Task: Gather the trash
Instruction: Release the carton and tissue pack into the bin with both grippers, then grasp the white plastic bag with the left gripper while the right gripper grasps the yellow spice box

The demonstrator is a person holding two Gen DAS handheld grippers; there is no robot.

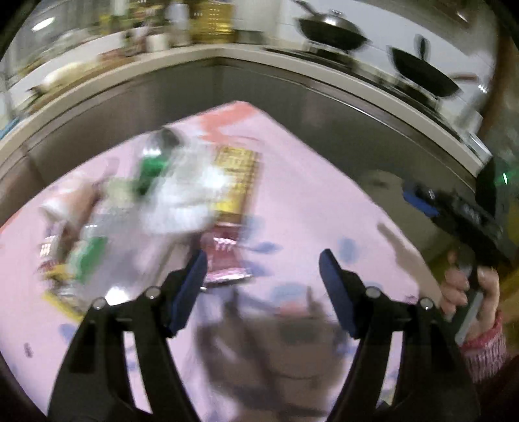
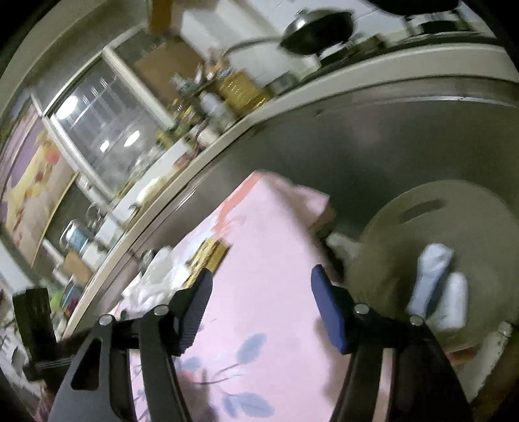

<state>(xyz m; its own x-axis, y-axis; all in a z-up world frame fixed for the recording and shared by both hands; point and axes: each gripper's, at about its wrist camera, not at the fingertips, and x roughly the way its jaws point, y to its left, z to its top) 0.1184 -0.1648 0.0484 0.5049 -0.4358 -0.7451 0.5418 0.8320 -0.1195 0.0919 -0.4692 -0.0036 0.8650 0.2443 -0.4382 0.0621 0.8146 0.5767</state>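
Observation:
A pile of trash lies on a pink table (image 1: 308,194): a clear plastic bottle with a green label (image 1: 155,162), crumpled white paper (image 1: 185,201), a yellow wrapper (image 1: 240,175), a red foil wrapper (image 1: 223,259) and more packets at the left (image 1: 74,266). My left gripper (image 1: 262,276) is open and empty, just above the red wrapper. My right gripper (image 2: 259,302) is open and empty over the pink table (image 2: 269,259); it also shows at the right in the left wrist view (image 1: 454,211). The pile also shows in the right wrist view (image 2: 168,276). Both views are blurred.
A round beige bin (image 2: 405,227) with white items (image 2: 434,276) inside stands right of the table. A grey cabinet front (image 1: 324,113) and a counter with pans (image 1: 331,29) and jars run behind.

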